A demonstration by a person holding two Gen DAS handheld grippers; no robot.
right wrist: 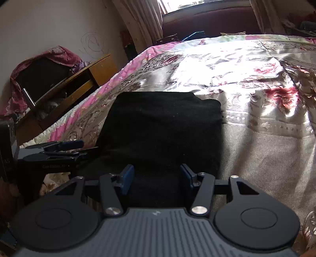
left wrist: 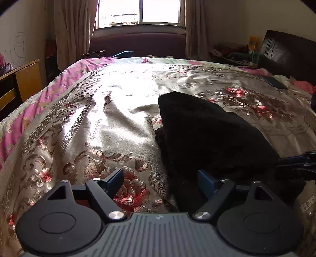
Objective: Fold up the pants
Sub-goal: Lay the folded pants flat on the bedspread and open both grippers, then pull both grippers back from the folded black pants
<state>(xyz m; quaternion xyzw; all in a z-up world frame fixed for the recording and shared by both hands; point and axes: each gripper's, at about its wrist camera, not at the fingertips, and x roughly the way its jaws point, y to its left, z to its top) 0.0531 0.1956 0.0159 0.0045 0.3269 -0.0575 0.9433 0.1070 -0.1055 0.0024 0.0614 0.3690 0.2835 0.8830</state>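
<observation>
Folded black pants (right wrist: pixel 162 126), a soft napped rectangle, lying on the glossy floral satin bedspread (left wrist: pixel 118 110) near its close edge. Left gripper (left wrist: pixel 160 178) spread wide, empty, beside the pants; right gripper (right wrist: pixel 157 176) parted above them, nothing pinched. Best finished by squaring the uneven far corner.

I'm working in a home bedroom: a bed (left wrist: pixel 118 102) with floral cover, headboard (left wrist: pixel 286 53) far right, curtained window (left wrist: pixel 139 12) far, desk (left wrist: pixel 21 79) left.
</observation>
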